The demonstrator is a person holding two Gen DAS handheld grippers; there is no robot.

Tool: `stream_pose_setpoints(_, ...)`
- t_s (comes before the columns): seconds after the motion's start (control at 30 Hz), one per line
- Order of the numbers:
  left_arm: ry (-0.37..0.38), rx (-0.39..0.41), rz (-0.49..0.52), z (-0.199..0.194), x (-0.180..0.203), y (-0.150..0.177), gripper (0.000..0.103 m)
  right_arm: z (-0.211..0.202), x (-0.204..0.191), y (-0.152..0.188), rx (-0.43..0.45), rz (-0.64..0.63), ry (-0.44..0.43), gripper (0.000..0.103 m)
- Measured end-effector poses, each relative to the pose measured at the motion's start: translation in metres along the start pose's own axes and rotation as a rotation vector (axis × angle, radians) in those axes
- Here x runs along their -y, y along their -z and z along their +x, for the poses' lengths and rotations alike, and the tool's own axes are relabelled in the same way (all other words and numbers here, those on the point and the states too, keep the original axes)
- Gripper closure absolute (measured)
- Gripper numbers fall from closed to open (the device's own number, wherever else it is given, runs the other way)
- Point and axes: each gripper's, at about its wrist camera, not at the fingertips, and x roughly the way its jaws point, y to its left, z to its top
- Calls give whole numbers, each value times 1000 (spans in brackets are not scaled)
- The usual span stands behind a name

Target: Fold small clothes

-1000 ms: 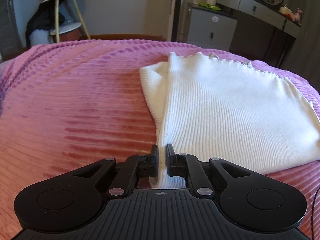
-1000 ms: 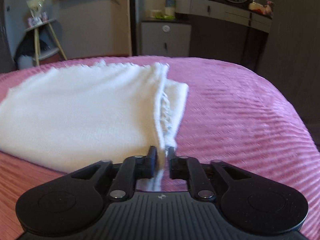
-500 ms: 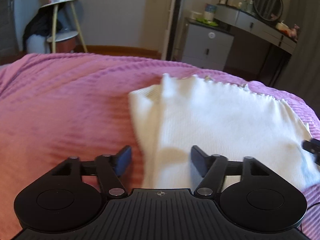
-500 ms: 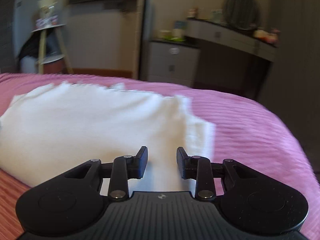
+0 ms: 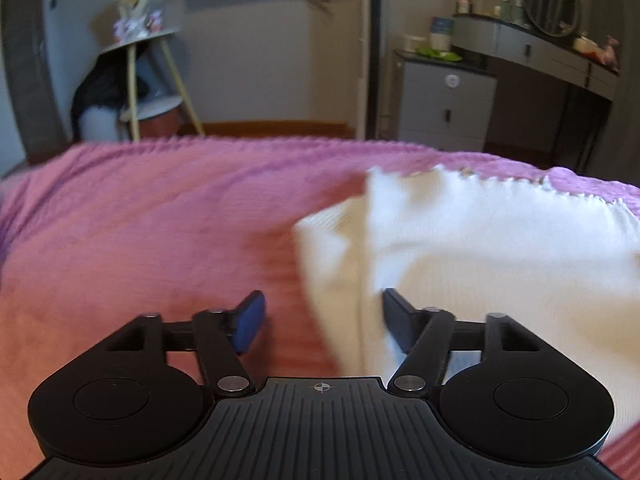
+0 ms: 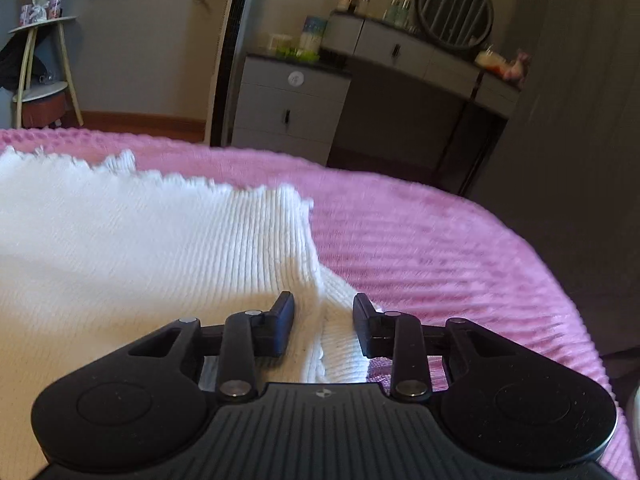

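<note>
A white ribbed knit garment (image 5: 480, 248) lies folded flat on the pink bedspread (image 5: 140, 220). My left gripper (image 5: 322, 320) is open wide above the garment's near left corner, with the folded left edge between the fingers, not gripped. In the right wrist view the same garment (image 6: 140, 240) fills the left side. My right gripper (image 6: 323, 326) is open over its near right corner, where the folded edge runs between the fingers, not gripped.
The pink bedspread (image 6: 440, 248) stretches left of the garment in the left view and right of it in the right view. Beyond the bed stand a grey cabinet (image 5: 444, 104), a dressing table with a round mirror (image 6: 452, 12) and a small wooden side table (image 5: 140, 68).
Both grippers were shut on the garment's near corners one second ago. Both have opened, let go and lifted back a little. The garment now rests on the bed.
</note>
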Motion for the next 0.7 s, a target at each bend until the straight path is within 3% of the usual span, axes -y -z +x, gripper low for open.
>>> stream_pose_setpoints(0.07,49,-38,-95,-7,-18,8,20,-24,-6,5,23,41,-74,71)
stream_pose_setpoints(0.17,136,-92,-187,-14,-34,16,17,-61,-25,20,36,65,-237,70)
stream_pose_setpoints(0.3,235,-147,-176,-14,-29,19,10,-91,-59,40,32,51,-375,70)
stream_pose_setpoints(0.43,270,-179,-159,-5,-15,16,6,-99,-79,50,3,31,-374,69)
stream_pose_setpoints(0.5,313,-173,-181,-3,-15,13,7,-106,-74,41,-27,44,-419,69)
stream_pose_setpoints(0.57,318,-168,-201,1,-11,10,22,-116,-65,35,-6,98,-473,69)
stream_pose_setpoints(0.67,300,-182,-228,15,-6,7,21,-115,-72,31,9,91,-463,69)
stream_pose_setpoints(0.7,297,-184,-231,17,-4,5,21,-110,-76,31,-12,99,-483,75)
